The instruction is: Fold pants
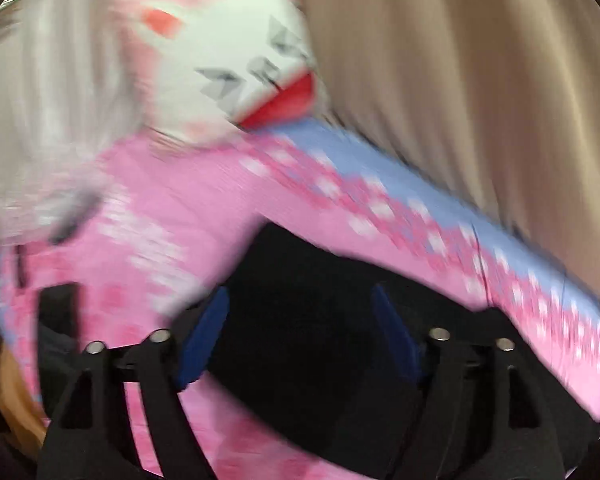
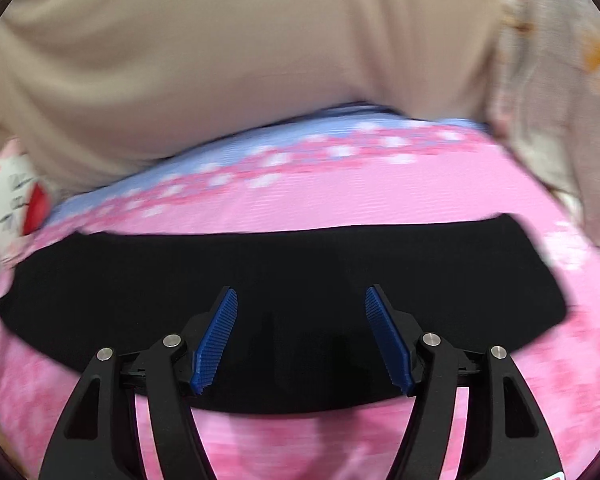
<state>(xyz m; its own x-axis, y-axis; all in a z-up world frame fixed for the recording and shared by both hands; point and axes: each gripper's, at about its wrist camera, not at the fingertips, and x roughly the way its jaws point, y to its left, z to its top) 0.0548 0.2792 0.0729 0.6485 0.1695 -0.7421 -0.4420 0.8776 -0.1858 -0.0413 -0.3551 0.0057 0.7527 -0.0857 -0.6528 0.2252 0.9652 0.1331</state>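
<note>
The black pants (image 2: pixel 284 280) lie as a flat dark band across a pink flowered cloth (image 2: pixel 340 200) with a light blue edge. My right gripper (image 2: pixel 301 300) is open just above the pants, its blue pads (image 2: pixel 216 340) spread wide and empty. In the left wrist view, which is blurred by motion, the black pants (image 1: pixel 300 312) fill the space under my left gripper (image 1: pixel 300 304), which is open with its blue pads (image 1: pixel 204 332) apart and nothing held.
A beige fabric (image 2: pixel 220 60) rises behind the pink cloth. A white cloth with red and grey prints (image 1: pixel 228 48) lies at the far left end of the pink cloth (image 1: pixel 188 208). A pale flowered fabric (image 2: pixel 560 80) lies at the right.
</note>
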